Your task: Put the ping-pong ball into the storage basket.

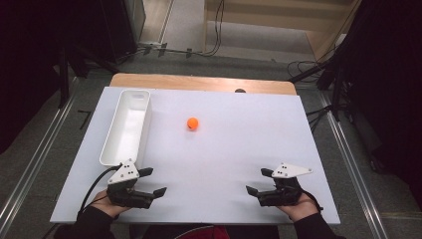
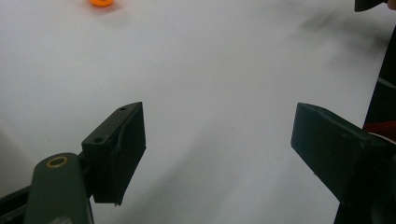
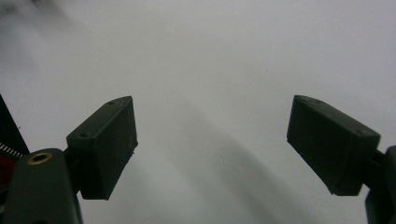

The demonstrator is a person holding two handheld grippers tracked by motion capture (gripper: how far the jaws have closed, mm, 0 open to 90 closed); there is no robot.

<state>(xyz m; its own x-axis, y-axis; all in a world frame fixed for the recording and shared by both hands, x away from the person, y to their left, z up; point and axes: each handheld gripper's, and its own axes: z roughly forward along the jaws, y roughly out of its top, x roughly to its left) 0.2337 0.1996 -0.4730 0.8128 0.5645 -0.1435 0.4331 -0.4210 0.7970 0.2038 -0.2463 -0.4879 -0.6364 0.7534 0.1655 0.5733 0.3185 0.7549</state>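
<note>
I hold both grippers, left gripper [image 1: 153, 181] and right gripper [image 1: 260, 181], jaws wide and empty, at the table's [image 1: 224, 149] near edge; orange ball [image 1: 192, 123] sits mid-table.

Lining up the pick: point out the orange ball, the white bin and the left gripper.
orange ball [image 1: 192, 123], high view, centre of the ball.
white bin [image 1: 107, 149], high view, its left wall.
left gripper [image 1: 153, 181], high view, midway between its open fingertips.

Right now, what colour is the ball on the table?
Orange. The ball shows best in the high view, lying on the white table right of the white bin.
</note>
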